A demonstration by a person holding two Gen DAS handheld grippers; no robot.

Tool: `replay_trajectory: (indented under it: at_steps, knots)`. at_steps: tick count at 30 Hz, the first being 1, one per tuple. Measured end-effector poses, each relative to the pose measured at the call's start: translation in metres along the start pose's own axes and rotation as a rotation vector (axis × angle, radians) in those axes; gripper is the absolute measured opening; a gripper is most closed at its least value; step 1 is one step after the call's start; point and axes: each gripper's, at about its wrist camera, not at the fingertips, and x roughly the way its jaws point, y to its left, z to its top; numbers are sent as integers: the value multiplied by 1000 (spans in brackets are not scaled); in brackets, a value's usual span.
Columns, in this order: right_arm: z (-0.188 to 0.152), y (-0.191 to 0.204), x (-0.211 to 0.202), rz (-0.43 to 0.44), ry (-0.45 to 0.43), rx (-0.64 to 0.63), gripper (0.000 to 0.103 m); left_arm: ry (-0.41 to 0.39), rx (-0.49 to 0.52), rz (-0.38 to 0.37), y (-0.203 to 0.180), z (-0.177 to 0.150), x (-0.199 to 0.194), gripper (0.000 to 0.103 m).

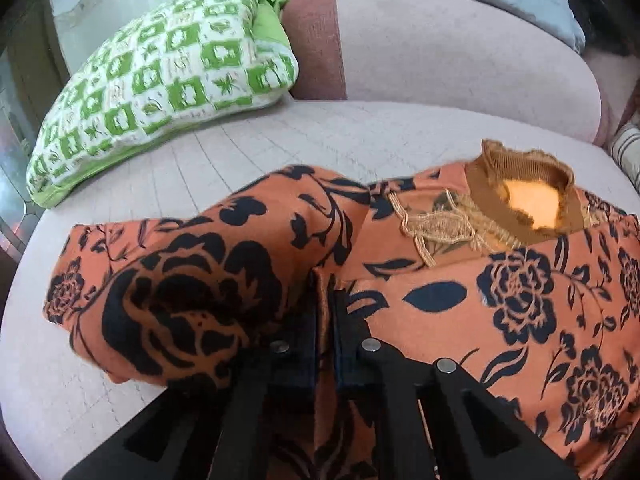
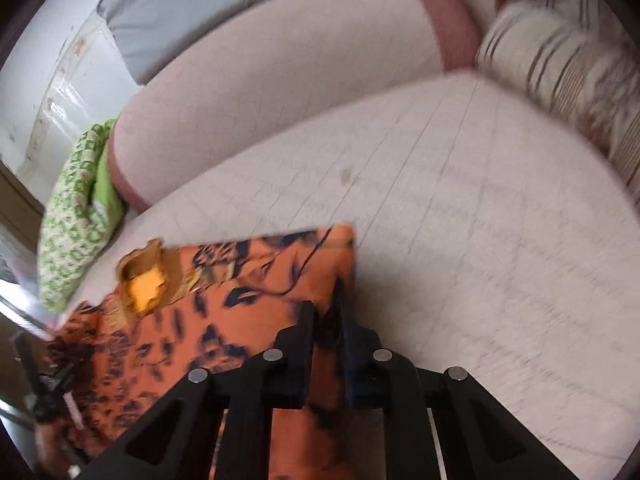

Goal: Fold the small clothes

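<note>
Orange floral top (image 1: 460, 280), brown collar; left hand-held gripper (image 1: 326, 292), right hand-held gripper (image 2: 328, 300) each pinch fabric.

Right claw (image 2: 326, 312) clamped on orange floral top (image 2: 224, 292)

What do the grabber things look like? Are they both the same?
Yes, they look alike. The left gripper and the right gripper are both matte black, with two flat, narrow fingers on angular black frames that have triangle-shaped cut-outs. Small round silver pins dot the joints. The inner finger pads look dark bluish. No cables, sleeves or hands show.
</note>
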Motion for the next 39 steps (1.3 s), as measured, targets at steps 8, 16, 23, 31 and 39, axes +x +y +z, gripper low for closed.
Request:
replay_trajectory:
  at_steps: [8, 16, 23, 31, 39]
  knots:
    - [-10, -7, -29, 146, -25, 76, 27, -45, 3, -152, -4, -3, -28, 52]
    - [-56, -11, 4, 193, 191, 102, 1, -42, -68, -194, 23, -19, -56, 52]
    - [-77, 7, -28, 163, 135, -11, 19, -113, -255, -229, 92, -37, -94, 64]
    - [-104, 28, -61, 144, 26, -34, 40, -22, -617, -277, 183, -53, -61, 70]
    - [-140, 42, -84, 110, -54, -85, 60, 93, -1012, -570, 223, -69, -15, 74]
